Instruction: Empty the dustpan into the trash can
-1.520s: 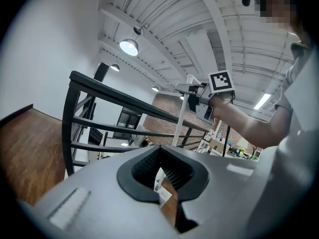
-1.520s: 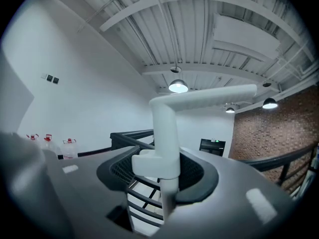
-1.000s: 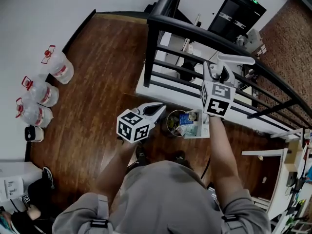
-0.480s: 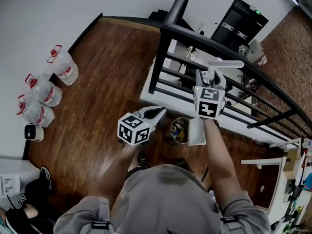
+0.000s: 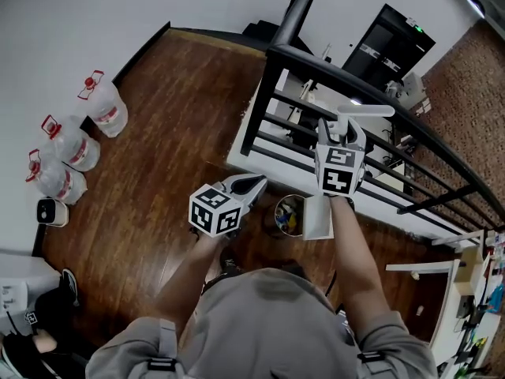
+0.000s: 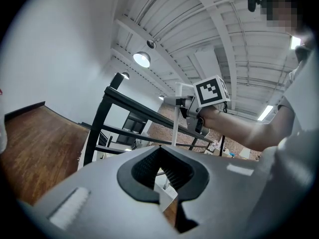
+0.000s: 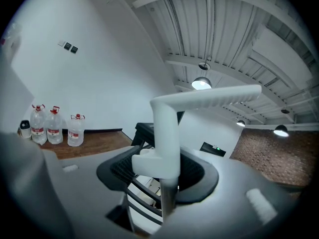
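Stands on wood floor (image 5: 158, 156) by a black railing (image 5: 260, 105), water jugs (image 5: 75, 148) along the wall (image 5: 79, 14). Grips the white dustpan (image 5: 318, 218) by its handle (image 5: 364, 110) in the raised right claw (image 5: 341, 125) (pan just beside the trash can (image 5: 289, 214)); holds the left claw (image 5: 259, 181) closed, empty.

- Dustpan (image 5: 318, 218): white, long-handled; slim upright stem topped by a flat grip bent off sideways (image 7: 167, 133).
- Stem clamped in the right gripper (image 7: 162, 169) just below the bend, over a white collar on the stem.
- Pan hanging at the stem's foot, tipped steeply, pale flat face turned up to the head view.
- Pan right beside the trash can (image 5: 278, 214), at its right in the head view; touching or not, unclear.
- Trash can: small, round, open-topped, upright on the brown wood floor near the black railing, with mixed blue and yellow rubbish inside.
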Action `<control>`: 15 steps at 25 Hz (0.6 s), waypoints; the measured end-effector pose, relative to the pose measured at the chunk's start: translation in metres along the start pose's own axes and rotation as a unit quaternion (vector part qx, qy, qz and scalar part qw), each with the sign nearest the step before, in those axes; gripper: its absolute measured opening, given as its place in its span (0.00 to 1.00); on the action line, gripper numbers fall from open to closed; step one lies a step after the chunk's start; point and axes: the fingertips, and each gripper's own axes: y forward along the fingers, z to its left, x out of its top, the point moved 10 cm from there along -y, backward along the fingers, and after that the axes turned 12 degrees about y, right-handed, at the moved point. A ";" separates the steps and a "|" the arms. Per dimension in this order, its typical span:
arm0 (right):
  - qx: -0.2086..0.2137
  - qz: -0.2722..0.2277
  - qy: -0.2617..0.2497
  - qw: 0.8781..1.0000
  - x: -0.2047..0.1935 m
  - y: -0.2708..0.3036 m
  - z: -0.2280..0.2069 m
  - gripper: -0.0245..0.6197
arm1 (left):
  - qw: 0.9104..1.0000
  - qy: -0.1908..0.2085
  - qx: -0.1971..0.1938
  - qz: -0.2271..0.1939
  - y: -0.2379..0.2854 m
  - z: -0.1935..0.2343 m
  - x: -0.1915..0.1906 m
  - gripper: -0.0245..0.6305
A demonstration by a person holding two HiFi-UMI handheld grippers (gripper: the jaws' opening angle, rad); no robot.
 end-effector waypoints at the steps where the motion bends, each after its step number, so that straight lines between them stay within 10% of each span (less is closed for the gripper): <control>1: -0.004 -0.001 0.005 1.000 0.000 -0.004 -0.007 0.36 | 1.000 0.000 -0.004 0.000 0.002 -0.001 -0.001 0.02; 15: -0.032 -0.051 0.113 0.992 -0.031 -0.096 -0.172 0.35 | 0.993 0.035 -0.101 0.040 0.123 -0.089 0.004 0.02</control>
